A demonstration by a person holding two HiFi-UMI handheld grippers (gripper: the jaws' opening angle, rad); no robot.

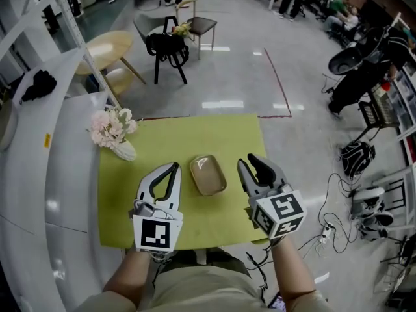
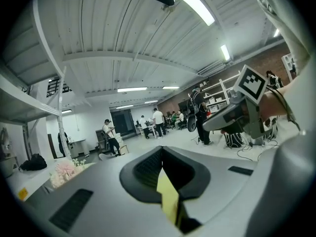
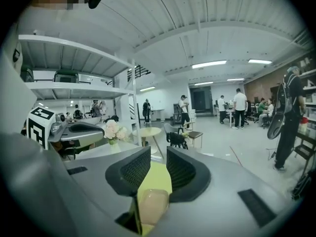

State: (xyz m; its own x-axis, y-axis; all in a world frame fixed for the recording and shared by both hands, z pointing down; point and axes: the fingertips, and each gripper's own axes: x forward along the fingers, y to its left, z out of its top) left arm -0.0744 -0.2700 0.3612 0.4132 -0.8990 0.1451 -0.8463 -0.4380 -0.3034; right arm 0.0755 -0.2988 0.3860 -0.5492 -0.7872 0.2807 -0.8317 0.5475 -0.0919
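Over a green tabletop (image 1: 214, 132), the left tongs (image 1: 173, 166) hover with tips pressed together on nothing, and the right tongs (image 1: 249, 162) are slightly spread and empty. They flank a tan dish (image 1: 207, 174) lying flat at mid-tabletop, near both but touching neither. Flowers (image 1: 110, 125) stand aside at the far left corner.

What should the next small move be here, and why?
Probably swing the right tool left toward the beige dish. Its jaws stand apart, the dish lies untouched on the green mat between both tools, and the left tool has its jaws together.
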